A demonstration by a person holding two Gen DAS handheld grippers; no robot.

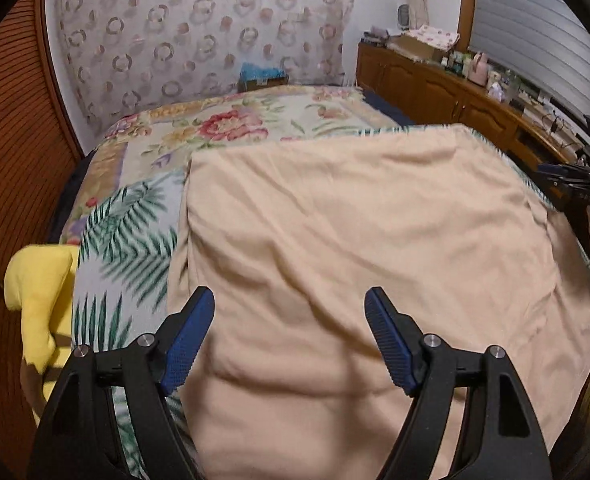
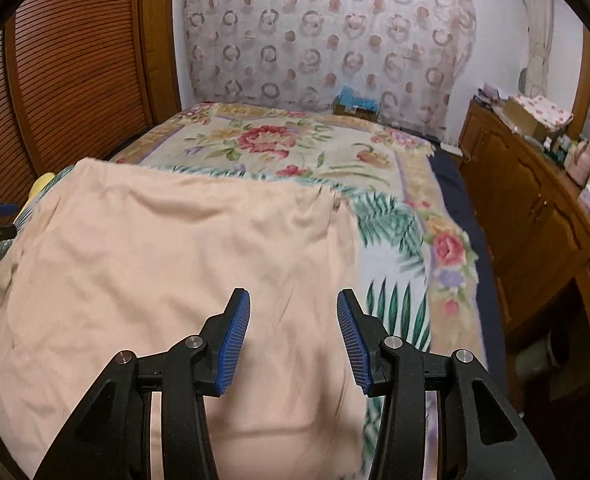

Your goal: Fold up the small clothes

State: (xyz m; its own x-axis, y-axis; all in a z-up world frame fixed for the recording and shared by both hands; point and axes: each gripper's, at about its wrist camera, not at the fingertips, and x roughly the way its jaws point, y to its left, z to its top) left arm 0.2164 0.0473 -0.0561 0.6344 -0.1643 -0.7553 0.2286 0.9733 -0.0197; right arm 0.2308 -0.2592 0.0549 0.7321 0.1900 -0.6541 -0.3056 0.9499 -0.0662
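In the left wrist view, the left gripper (image 1: 289, 300) hovers with jaws spread, grasping nothing, over the peach garment (image 1: 355, 248) spread on the floral bedspread (image 1: 223, 124). In the right wrist view, the right gripper (image 2: 293, 304) is likewise released above the garment's right part, bedspread showing just beyond.

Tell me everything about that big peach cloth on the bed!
The peach cloth is plain, soft-looking fabric with no pattern, spread out fairly flat but wrinkled, lying on the flowery bedspread. Its far edge runs straight across. Both open grippers, left gripper and right gripper, hover over its near part, neither gripping it.
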